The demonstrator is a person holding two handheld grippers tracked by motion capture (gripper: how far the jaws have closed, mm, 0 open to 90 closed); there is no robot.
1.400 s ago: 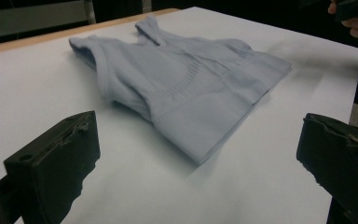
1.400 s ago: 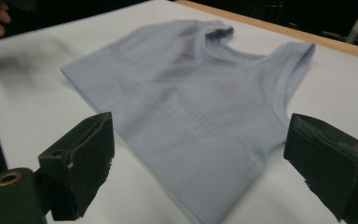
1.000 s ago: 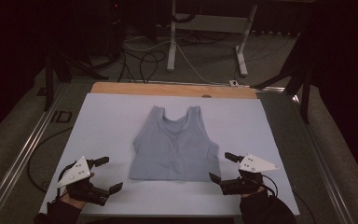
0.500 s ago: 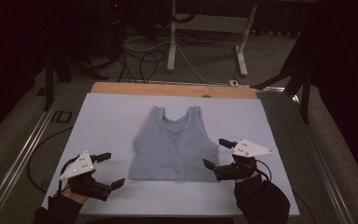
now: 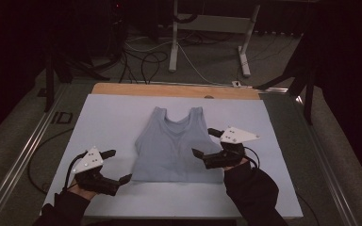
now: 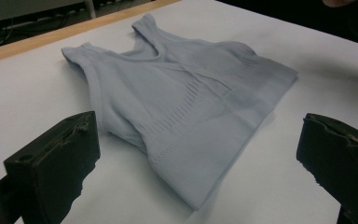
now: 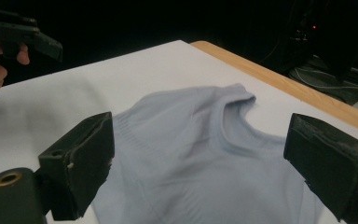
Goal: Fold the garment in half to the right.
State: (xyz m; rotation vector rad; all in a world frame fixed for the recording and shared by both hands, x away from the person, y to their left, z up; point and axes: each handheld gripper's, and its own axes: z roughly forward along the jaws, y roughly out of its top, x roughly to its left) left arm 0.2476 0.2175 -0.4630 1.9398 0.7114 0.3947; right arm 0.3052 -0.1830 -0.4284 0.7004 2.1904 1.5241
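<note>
A pale blue-grey tank top lies flat on the white table cover, straps toward the far side. My left gripper is open just off the top's near-left hem corner. In the left gripper view the top lies ahead between the wide-apart jaws of that gripper. My right gripper is open over the top's right side, below the armhole. In the right gripper view the top spans the gap of this gripper, neckline ahead. Nothing is held.
The white cover takes up most of the table, with a wooden strip along the far edge. Metal rails run down both sides. Cables and a stand's legs lie on the floor beyond. The other hand's gripper shows far off.
My right gripper has moved forward and left, from beside the hem to over the top's right side. My left gripper has crept forward and right toward the hem corner.
</note>
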